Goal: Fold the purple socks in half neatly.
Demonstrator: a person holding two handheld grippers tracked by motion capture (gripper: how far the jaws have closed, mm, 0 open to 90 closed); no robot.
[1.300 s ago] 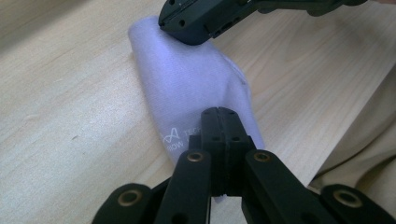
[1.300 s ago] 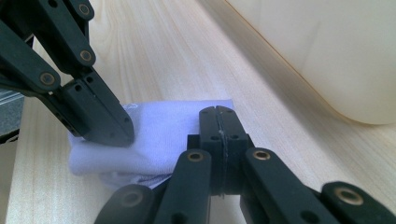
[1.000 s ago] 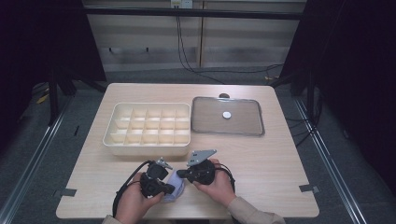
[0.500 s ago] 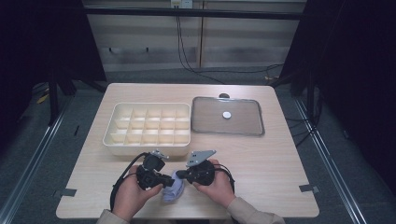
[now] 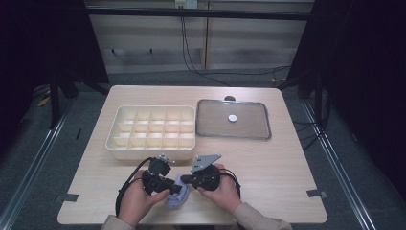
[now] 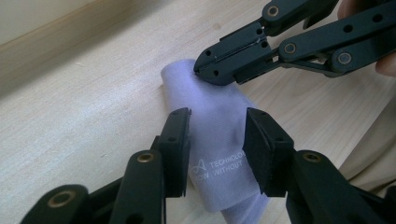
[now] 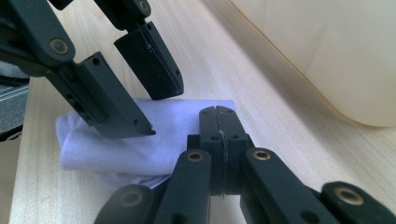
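My left tool (image 6: 215, 140) stands spread over the folded lilac cloth (image 6: 205, 116) on the desk (image 6: 84, 107); my right tool (image 7: 218, 122), pressed together, pinches its edge.

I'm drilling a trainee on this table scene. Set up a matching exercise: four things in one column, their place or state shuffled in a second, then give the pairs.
Things:
1. pale lilac folded cloth
2. cream plastic compartment tray
3. left gripper
4. right gripper

States:
A. jaws closed, tip pressed against the cloth's edge
B. lies on the wooden table near the front edge, between both grippers
C. jaws open, straddling the cloth
D. left of the clear flat lid, cells empty

Pairs: 1-B, 2-D, 3-C, 4-A
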